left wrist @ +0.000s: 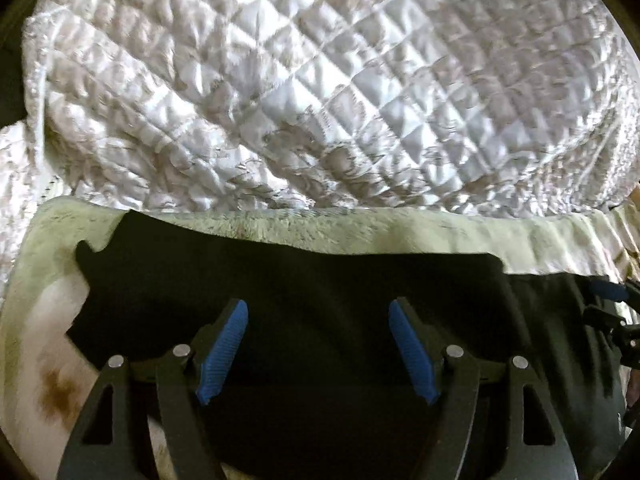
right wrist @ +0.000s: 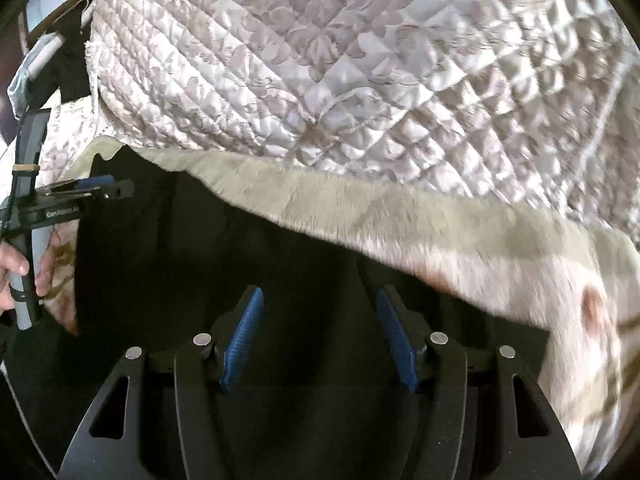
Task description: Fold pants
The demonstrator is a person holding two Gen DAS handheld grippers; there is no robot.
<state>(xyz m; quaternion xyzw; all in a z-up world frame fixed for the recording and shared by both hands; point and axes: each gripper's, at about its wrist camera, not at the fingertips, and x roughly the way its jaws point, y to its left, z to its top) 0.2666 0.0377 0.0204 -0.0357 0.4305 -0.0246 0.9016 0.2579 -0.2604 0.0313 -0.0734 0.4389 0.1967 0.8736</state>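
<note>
The black pants (left wrist: 312, 280) lie flat on a pale fuzzy blanket (left wrist: 360, 228), spread left to right under both grippers. My left gripper (left wrist: 318, 312) is open, its blue pads apart just above the dark cloth, holding nothing. In the right wrist view the pants (right wrist: 240, 248) fill the lower middle. My right gripper (right wrist: 318, 300) is open over them and empty. The left gripper (right wrist: 96, 190) shows at the far left of that view, held by a hand. The right gripper (left wrist: 608, 300) shows at the right edge of the left wrist view.
A white quilted bedspread (left wrist: 320, 80) is bunched up behind the blanket and covers the whole far side; it also shows in the right wrist view (right wrist: 360, 60). The blanket (right wrist: 440, 232) has brown marks near its edges. A person's hand (right wrist: 16, 268) grips the left handle.
</note>
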